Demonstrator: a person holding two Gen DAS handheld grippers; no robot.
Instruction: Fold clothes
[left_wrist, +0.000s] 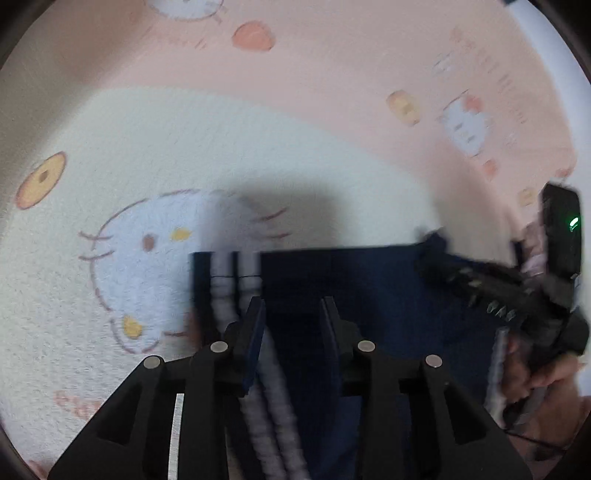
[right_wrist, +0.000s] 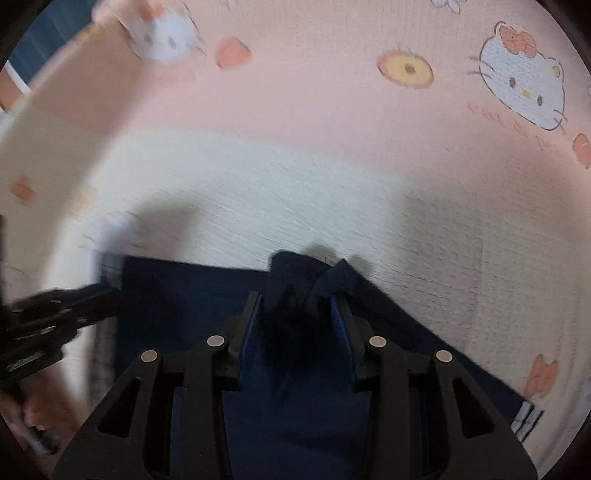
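Note:
A navy garment (left_wrist: 369, 280) with white side stripes (left_wrist: 225, 273) lies over a cream and pink blanket. My left gripper (left_wrist: 291, 306) sits over the striped edge with navy cloth filling the narrow gap between its fingers. In the right wrist view the garment (right_wrist: 184, 288) bunches into a peak between the fingers of my right gripper (right_wrist: 299, 299), which is shut on it. Each gripper shows in the other's view: the right one (left_wrist: 436, 254) at the garment's right edge, the left one (right_wrist: 74, 302) at its left edge. Both views are motion-blurred.
The blanket (left_wrist: 295, 147) (right_wrist: 295, 184) carries cartoon cat faces (left_wrist: 147, 251) (right_wrist: 524, 85) and doughnut prints, and fills the area around the garment. A striped cuff (right_wrist: 526, 421) lies at lower right. A person's hand (left_wrist: 546, 376) holds the right gripper's handle.

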